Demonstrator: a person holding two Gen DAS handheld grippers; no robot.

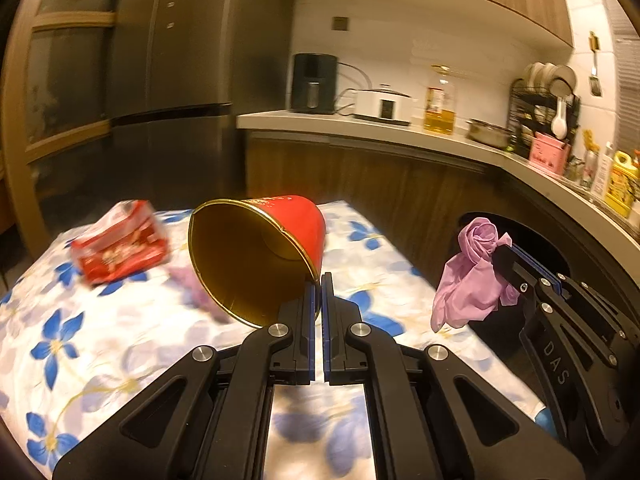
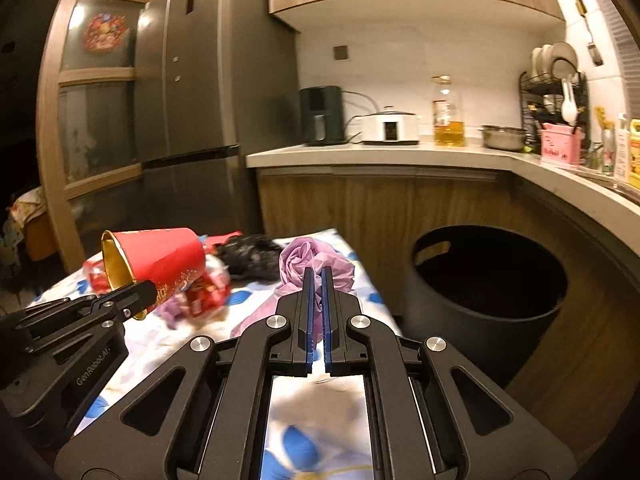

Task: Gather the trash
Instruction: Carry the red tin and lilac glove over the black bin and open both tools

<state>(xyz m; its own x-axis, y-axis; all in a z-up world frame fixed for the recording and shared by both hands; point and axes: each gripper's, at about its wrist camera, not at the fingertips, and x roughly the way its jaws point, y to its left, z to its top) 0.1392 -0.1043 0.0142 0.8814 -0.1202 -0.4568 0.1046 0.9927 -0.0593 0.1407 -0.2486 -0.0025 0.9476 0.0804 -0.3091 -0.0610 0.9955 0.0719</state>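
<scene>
Red cup (image 1: pixel 260 256), empty, pinched at its rim by left gripper (image 1: pixel 319 280).

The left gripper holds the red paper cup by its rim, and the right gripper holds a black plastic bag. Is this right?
Not quite. The right gripper holds a purple plastic bag, not a black one, as the right wrist view shows. The left gripper does hold the red paper cup by its rim.

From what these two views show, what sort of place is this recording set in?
Most likely a home kitchen: a tall refrigerator, a countertop carrying a cooker and an oil bottle, and a dish rack with plates. The work happens at a floral-clothed table beside a dark bin.
</scene>
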